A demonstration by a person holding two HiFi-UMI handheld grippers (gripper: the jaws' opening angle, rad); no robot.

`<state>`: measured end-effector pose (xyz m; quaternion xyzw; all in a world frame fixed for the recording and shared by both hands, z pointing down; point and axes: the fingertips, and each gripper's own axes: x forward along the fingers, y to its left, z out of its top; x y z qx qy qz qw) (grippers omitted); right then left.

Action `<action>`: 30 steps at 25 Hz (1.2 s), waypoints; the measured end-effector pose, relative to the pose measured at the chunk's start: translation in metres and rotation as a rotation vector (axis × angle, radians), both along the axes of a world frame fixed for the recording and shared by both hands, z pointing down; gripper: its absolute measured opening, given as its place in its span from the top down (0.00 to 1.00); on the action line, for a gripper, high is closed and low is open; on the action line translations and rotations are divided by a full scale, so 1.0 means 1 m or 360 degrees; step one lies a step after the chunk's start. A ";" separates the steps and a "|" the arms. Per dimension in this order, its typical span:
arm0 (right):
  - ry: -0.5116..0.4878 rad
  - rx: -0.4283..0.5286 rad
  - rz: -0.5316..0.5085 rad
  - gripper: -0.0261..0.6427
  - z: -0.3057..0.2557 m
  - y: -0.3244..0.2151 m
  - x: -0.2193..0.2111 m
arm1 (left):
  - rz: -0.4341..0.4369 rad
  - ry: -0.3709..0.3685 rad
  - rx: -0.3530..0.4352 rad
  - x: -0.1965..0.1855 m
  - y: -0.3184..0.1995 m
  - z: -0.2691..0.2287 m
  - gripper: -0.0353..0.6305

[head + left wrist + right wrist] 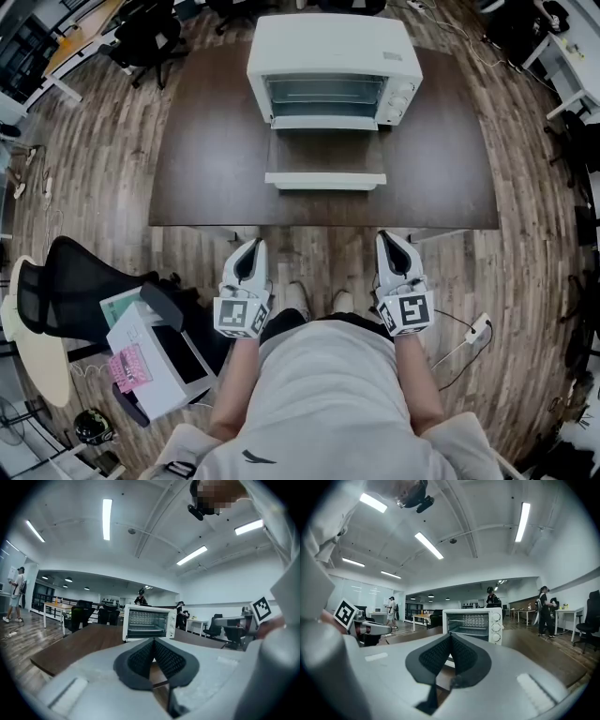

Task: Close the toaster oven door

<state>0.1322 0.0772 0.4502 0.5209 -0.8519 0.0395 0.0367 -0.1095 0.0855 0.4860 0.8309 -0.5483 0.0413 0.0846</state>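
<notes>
A white toaster oven (333, 67) stands at the far middle of the dark table (206, 178). Its door (325, 161) hangs fully open, lying flat toward me. The oven also shows ahead in the left gripper view (148, 622) and the right gripper view (472, 624). My left gripper (251, 246) and right gripper (387, 238) are held side by side in front of the table's near edge, short of the door. Both are shut with nothing between their jaws, seen close up in the left gripper view (153, 644) and the right gripper view (450, 640).
A black office chair (80, 281) and a white box (155, 361) are on the floor at my left. A power strip (476, 328) with a cable lies on the floor at my right. Other desks, chairs and people are farther off in the room.
</notes>
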 end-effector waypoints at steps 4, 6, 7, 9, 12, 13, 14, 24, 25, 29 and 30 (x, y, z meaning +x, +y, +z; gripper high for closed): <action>0.0001 -0.0002 0.0014 0.96 0.001 0.001 -0.001 | 0.0003 0.0000 -0.0003 -0.003 0.002 0.001 0.94; 0.0006 -0.0004 0.0016 0.96 0.001 0.001 -0.002 | 0.0004 0.0001 -0.0003 -0.005 0.001 0.001 0.94; 0.0008 -0.0004 0.0016 0.96 0.001 0.001 -0.003 | 0.0005 0.0001 -0.0004 -0.006 0.001 0.001 0.94; 0.0010 -0.0006 0.0016 0.96 0.001 0.001 -0.005 | 0.0006 0.0002 -0.0009 -0.008 0.000 0.002 0.94; 0.0010 -0.0009 0.0024 0.96 0.002 0.000 -0.006 | 0.0011 0.0009 -0.0021 -0.010 -0.003 0.007 0.94; 0.0012 -0.0011 0.0027 0.96 0.002 0.000 -0.006 | 0.0016 0.0011 -0.0026 -0.010 -0.005 0.009 0.94; 0.0014 -0.0014 0.0031 0.96 0.002 0.000 -0.006 | 0.0023 0.0013 -0.0031 -0.011 -0.006 0.011 0.94; 0.0040 -0.0027 0.0079 0.96 0.004 -0.006 -0.006 | 0.0093 0.0018 -0.0076 -0.011 -0.033 0.034 0.94; 0.0042 -0.0026 0.0085 0.96 0.003 -0.007 -0.007 | 0.0098 0.0022 -0.0082 -0.011 -0.035 0.035 0.94; 0.0055 -0.0028 0.0112 0.96 0.000 -0.012 -0.009 | 0.0124 0.0037 -0.0090 -0.011 -0.041 0.034 0.94; 0.0057 -0.0029 0.0120 0.96 0.000 -0.014 -0.010 | 0.0133 0.0041 -0.0090 -0.012 -0.043 0.033 0.94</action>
